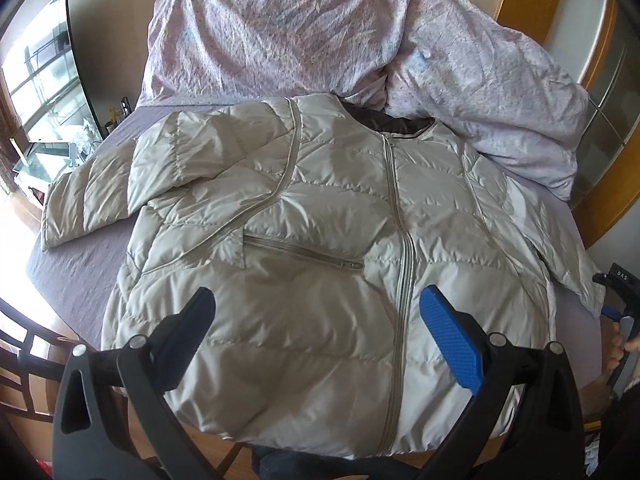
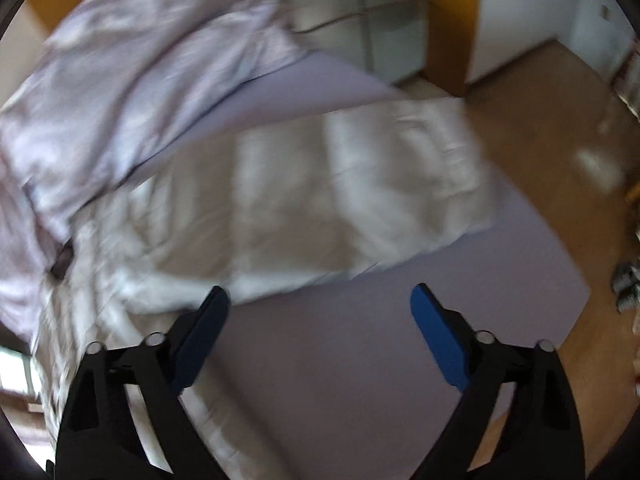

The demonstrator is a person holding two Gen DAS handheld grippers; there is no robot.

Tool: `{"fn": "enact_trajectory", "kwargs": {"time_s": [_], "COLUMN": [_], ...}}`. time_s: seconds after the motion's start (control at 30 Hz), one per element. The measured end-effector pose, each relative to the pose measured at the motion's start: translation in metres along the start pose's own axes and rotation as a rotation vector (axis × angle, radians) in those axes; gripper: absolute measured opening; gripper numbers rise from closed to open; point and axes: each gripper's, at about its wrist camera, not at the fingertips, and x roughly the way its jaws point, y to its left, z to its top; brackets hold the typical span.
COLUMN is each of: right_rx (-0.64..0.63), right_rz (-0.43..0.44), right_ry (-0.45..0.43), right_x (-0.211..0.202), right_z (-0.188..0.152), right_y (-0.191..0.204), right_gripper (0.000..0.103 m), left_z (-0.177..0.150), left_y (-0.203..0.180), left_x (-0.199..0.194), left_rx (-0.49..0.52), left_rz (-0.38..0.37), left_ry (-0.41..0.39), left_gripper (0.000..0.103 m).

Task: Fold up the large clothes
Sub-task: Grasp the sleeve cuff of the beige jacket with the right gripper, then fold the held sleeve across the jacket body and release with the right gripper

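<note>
Pale puffer jacket lies, seemingly zipped, on bed.

Your jacket covers most of the bed; bare sheet lies open left of it. The bunched duvet blocks the far side.

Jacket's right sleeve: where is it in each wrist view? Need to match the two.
Left wrist view: the jacket fills the centre; its right sleeve lies at the right edge, by the right gripper.
Right wrist view: the sleeve runs across the middle, blurred, ahead of the open fingers.
Shared landmark: the crumpled quilt behind the jacket, on the purple sheet.
</note>
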Motion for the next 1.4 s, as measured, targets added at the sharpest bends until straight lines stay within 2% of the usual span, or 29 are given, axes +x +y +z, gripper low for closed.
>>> {"fn": "enact_trajectory", "kwargs": {"time_s": [0.17,0.27,0.43,0.5,0.53,0.63,0.7,0.77,0.83,0.97,1.03,1.13,1.4], "right_rx": [0.093,0.138,0.184,0.22,0.219,0.18,0.176,0.178,0.167,0.108,0.058,-0.003,-0.248], "right_rz": [-0.104,-0.121,-0.116,-0.088,-0.088,-0.079,-0.063,-0.068,-0.097,-0.09,-0.072,-0.023,0.128], "right_ry": [-0.009,0.003,0.075,0.107,0.087,0.07,0.06,0.048,0.031,-0.044,-0.093,-0.119,-0.076], "right_x": [0.02,0.029,0.055,0.067,0.066,0.068,0.07,0.067,0.06,0.031,0.016,0.003,0.002], "right_z": [0.037,0.049,0.058,0.058,0.058,0.059,0.058,0.058,0.059,0.056,0.058,0.054,0.008], "right_y": [-0.053,-0.076,-0.097,-0.102,-0.103,-0.099,-0.096,-0.091,-0.078,-0.043,-0.013,0.032,0.211], "right_gripper": [0.08,0.076,0.071,0.068,0.065,0.049,0.031,0.024,0.02,0.018,0.017,0.017,0.017], "left_z": [0.005,0.006,0.007,0.008,0.009,0.012,0.015,0.018,0.024,0.04,0.047,0.057,0.081], "left_y": [-0.009,-0.014,-0.017,-0.014,-0.012,-0.004,0.003,0.01,0.017,0.038,0.05,0.07,0.136], "left_x": [0.007,0.009,0.012,0.013,0.014,0.017,0.02,0.023,0.028,0.037,0.04,0.045,0.058], "left_rx": [-0.013,-0.011,-0.009,-0.017,-0.022,-0.032,-0.03,-0.025,-0.018,0.002,0.009,0.011,-0.042], "left_rz": [-0.013,-0.021,-0.021,-0.024,-0.024,-0.024,-0.022,-0.018,-0.006,0.032,0.048,0.064,0.1], "left_ry": [0.011,0.014,0.022,0.03,0.033,0.04,0.042,0.045,0.052,0.057,0.054,0.051,0.055], "left_gripper": [0.101,0.101,0.101,0.101,0.101,0.101,0.101,0.101,0.101,0.101,0.101,0.101,0.101]}}
